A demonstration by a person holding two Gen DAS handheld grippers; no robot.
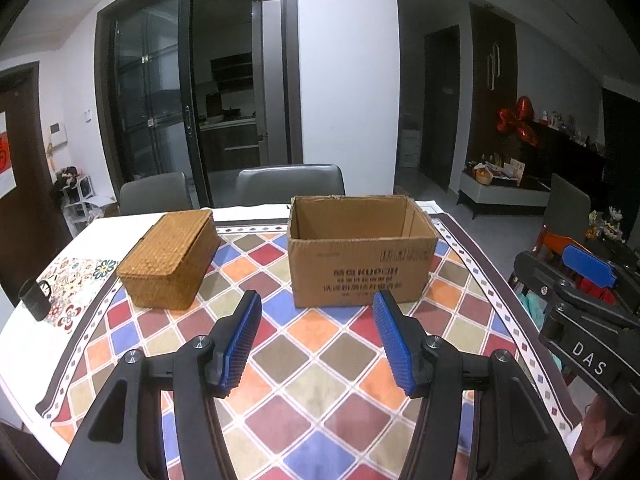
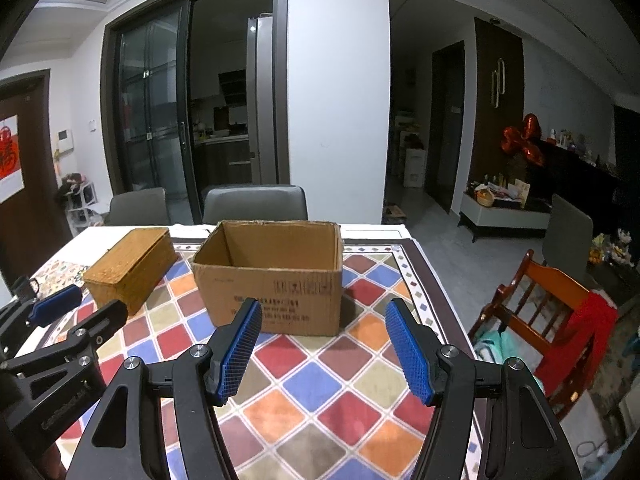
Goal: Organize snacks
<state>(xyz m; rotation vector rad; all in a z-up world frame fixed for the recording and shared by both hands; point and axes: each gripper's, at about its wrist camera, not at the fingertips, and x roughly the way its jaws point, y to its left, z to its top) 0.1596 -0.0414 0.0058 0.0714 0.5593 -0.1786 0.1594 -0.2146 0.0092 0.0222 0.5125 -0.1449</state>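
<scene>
An open brown cardboard box (image 1: 360,264) (image 2: 272,280) stands on the table with its flaps gone; what I can see of its inside is bare. Left of it lies a woven wicker box (image 1: 170,258) (image 2: 130,266) with its lid down. My left gripper (image 1: 318,346) hovers open over the tablecloth, short of both boxes, nothing between its blue pads. My right gripper (image 2: 324,350) is open too, in front of the cardboard box, and shows at the right edge of the left wrist view (image 1: 588,266). No snacks are in sight.
A chequered cloth (image 1: 304,360) covers the table (image 1: 40,344). A black mug (image 1: 34,298) stands at the left edge. Grey chairs (image 1: 290,182) line the far side, and a wooden chair (image 2: 548,312) with red cloth stands at the right.
</scene>
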